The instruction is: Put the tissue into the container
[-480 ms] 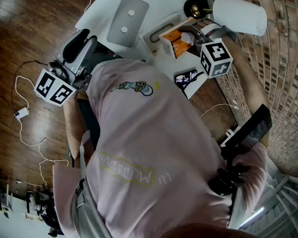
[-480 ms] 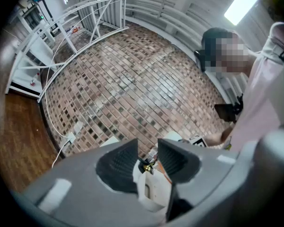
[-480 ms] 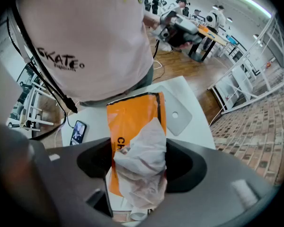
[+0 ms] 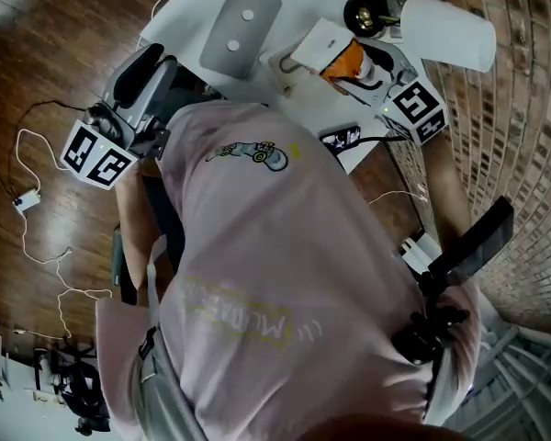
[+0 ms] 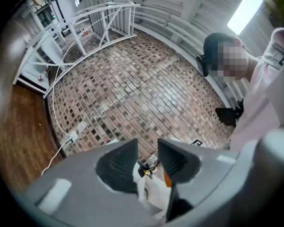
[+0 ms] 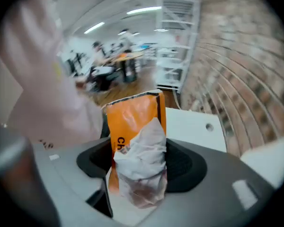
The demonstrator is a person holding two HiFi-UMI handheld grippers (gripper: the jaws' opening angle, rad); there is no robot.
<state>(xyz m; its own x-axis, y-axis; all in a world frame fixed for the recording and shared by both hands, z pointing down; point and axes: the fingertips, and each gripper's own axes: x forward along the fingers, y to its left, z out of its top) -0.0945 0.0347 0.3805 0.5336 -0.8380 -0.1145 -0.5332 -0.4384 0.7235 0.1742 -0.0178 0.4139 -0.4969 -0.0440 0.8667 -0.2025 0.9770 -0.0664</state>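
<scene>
An orange tissue packet (image 6: pixel 135 126) with a crumpled white tissue (image 6: pixel 143 167) sticking out of it is pinched in my right gripper (image 6: pixel 141 162), whose jaws are shut on it. In the head view the right gripper (image 4: pixel 354 62) holds the orange packet (image 4: pixel 345 61) over the white container (image 4: pixel 285 64) on the white table (image 4: pixel 197 7). My left gripper (image 4: pixel 147 67) hangs at the table's left edge, away from the packet. Its jaws (image 5: pixel 147 163) stand a little apart with nothing between them.
A grey lid (image 4: pixel 241 28) with two white dots lies on the table left of the container. A white lamp shade (image 4: pixel 445 28) and a black round object (image 4: pixel 361 12) stand at the back right. Cables (image 4: pixel 37 200) trail over the wooden floor, and a brick wall runs along the right.
The right gripper's marker cube has turned and shifted slightly right, and the orange packet has moved up over the container. The left gripper has hardly moved.
</scene>
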